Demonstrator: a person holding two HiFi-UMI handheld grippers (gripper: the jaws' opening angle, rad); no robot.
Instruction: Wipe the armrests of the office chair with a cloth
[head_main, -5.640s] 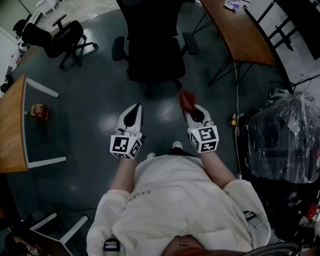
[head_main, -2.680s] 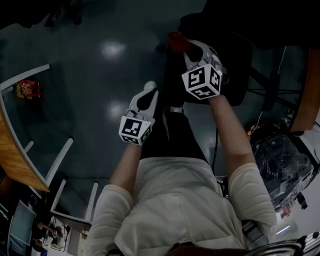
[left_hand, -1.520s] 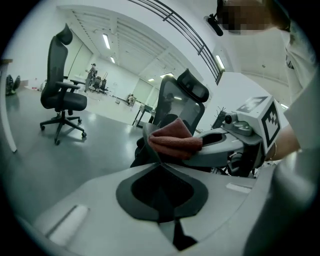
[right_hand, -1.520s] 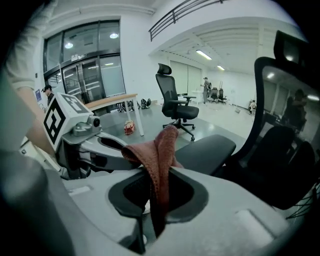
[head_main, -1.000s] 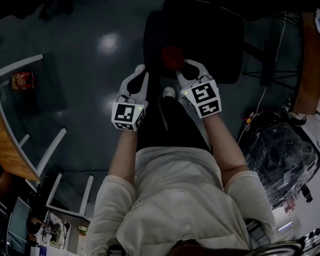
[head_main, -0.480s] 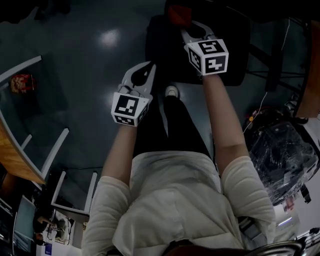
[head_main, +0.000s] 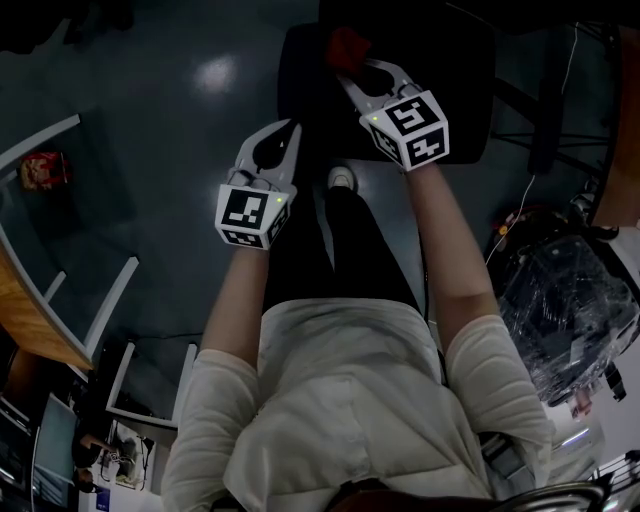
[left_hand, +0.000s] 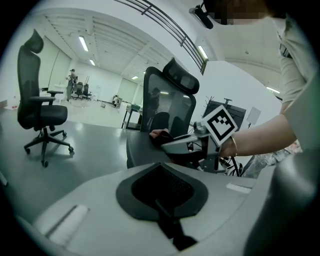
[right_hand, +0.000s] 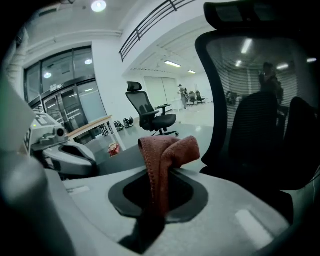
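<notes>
Right gripper (head_main: 352, 75) — jaws clamped on a red cloth (head_main: 347, 45), a folded wad of which stands up beyond the jaw tips. The cloth is held over the near edge of the dark seat of the office chair (head_main: 450, 80), in front of its mesh backrest; contact with the seat cannot be confirmed. Left gripper (head_main: 283, 135) — jaws closed together, nothing between them, held nearer the person than the right one, over the grey floor (head_main: 180, 150) just beside the seat.

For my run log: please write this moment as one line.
right gripper: shut on red cloth, over office chair | left gripper: shut, empty, near the chair's edge | wiping contact: cannot tell
</notes>
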